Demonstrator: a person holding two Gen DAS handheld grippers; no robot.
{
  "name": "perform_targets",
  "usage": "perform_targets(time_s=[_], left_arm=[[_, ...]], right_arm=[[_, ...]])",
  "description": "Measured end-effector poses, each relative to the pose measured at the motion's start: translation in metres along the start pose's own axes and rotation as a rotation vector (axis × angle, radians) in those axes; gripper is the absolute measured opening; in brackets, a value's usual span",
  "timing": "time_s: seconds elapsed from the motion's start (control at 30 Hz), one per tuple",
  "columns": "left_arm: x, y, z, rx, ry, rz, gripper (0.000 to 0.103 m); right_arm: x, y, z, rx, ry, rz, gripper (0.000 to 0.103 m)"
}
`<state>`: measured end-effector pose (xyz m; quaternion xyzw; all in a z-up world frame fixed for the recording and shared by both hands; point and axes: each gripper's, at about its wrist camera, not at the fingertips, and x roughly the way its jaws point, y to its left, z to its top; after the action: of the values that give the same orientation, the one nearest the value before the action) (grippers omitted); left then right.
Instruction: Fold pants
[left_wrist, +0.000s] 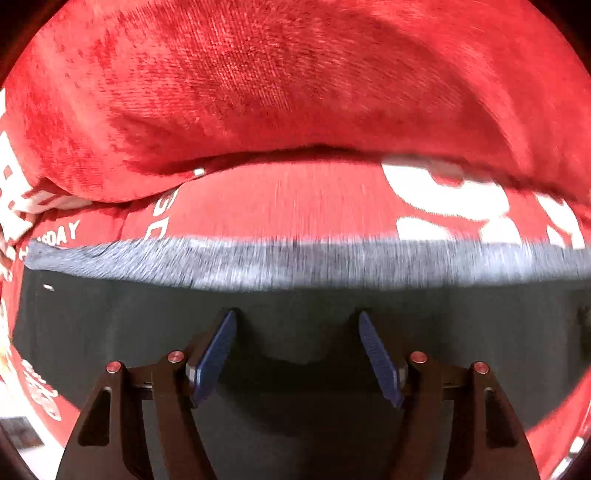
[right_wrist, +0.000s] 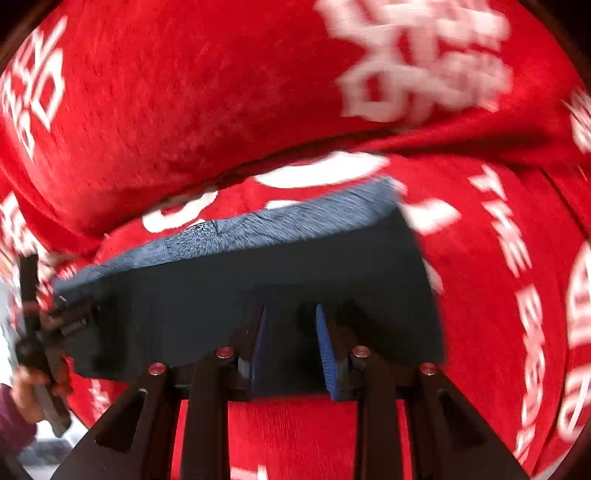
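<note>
On red printed blanket (right_wrist: 229, 110): dark folded pants (right_wrist: 236, 295).

A plush red blanket with white printed lettering (right_wrist: 498, 295) covers the supporting surface; what is beneath it cannot be seen, though the soft bulges suggest a bed or sofa. A thick fold of the same red fabric (left_wrist: 295, 92) rises behind. Directly on the blanket lies a dark, nearly black pair of folded pants (right_wrist: 258, 288), flat, with a grey-blue ribbed band (left_wrist: 295, 264) along its far edge. Blur hides most of the lettering.
</note>
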<state>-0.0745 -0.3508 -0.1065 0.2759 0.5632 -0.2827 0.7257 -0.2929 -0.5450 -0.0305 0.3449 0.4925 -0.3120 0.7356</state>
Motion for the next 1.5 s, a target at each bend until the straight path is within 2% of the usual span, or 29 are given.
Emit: perform_targets(time_s=[0.07,0.1,0.13,0.17,0.23,0.3,0.4,0.5,0.57,0.63,0.73,0.83,0.93,0.97,1.0,1.07,1.13,1.3,1.5], left_arm=[[0.008,0.004,0.016,-0.033,-0.015,0.019,0.079],[0.011,0.008,0.022,-0.050,-0.015,0.018,0.079],[0.013,0.013,0.028,-0.068,-0.013,0.024,0.079],[0.014,0.019,0.033,-0.085,-0.005,0.045,0.079],[0.009,0.034,0.037,-0.108,0.003,0.059,0.079],[-0.006,0.051,0.032,-0.095,-0.005,0.051,0.079],[-0.027,0.074,0.011,-0.039,-0.004,0.074,0.079],[-0.038,0.111,-0.019,-0.031,0.021,0.091,0.079],[-0.039,0.137,-0.037,-0.038,0.041,0.107,0.079],[-0.037,0.166,-0.050,-0.045,0.053,0.126,0.079],[-0.022,0.219,-0.061,-0.065,0.058,0.146,0.079],[-0.011,0.272,-0.064,-0.090,0.052,0.178,0.079],[-0.002,0.326,-0.067,-0.102,0.008,0.222,0.079],[0.004,0.338,-0.066,-0.106,0.009,0.235,0.079],[0.010,0.349,-0.069,-0.117,0.016,0.224,0.084],[0.016,0.366,-0.072,-0.147,-0.018,0.146,0.090],[0.016,0.366,-0.075,-0.108,-0.043,0.134,0.090],[0.017,0.374,-0.079,-0.106,-0.061,0.082,0.090],[0.018,0.374,-0.076,-0.095,-0.061,0.075,0.090]], right_arm=[[0.029,0.000,0.013,-0.015,0.021,-0.029,0.028],[0.040,-0.002,0.021,-0.013,0.016,-0.044,0.022],[0.042,-0.007,0.029,-0.009,-0.020,-0.057,0.022],[0.041,-0.013,0.038,0.001,-0.042,-0.112,0.022],[0.036,-0.023,0.050,0.053,-0.053,-0.164,0.022],[0.024,-0.036,0.055,0.135,-0.046,-0.112,0.026],[0.003,-0.030,0.043,0.131,-0.036,-0.004,0.028],[-0.003,-0.005,0.011,0.146,0.025,0.171,0.030],[0.004,0.027,-0.020,0.172,0.095,0.311,0.033],[0.015,0.069,-0.049,0.199,0.153,0.417,0.038],[0.047,0.128,-0.082,0.235,0.233,0.546,0.039],[0.082,0.193,-0.105,0.254,0.292,0.619,0.039],[0.112,0.253,-0.125,0.274,0.334,0.679,0.039],[0.120,0.265,-0.126,0.271,0.342,0.681,0.039],[0.128,0.277,-0.131,0.266,0.346,0.673,0.039],[0.141,0.294,-0.137,0.270,0.357,0.657,0.039],[0.149,0.302,-0.143,0.289,0.356,0.640,0.039],[0.144,0.299,-0.146,0.338,0.319,0.651,0.043],[0.129,0.290,-0.143,0.373,0.298,0.649,0.044]])
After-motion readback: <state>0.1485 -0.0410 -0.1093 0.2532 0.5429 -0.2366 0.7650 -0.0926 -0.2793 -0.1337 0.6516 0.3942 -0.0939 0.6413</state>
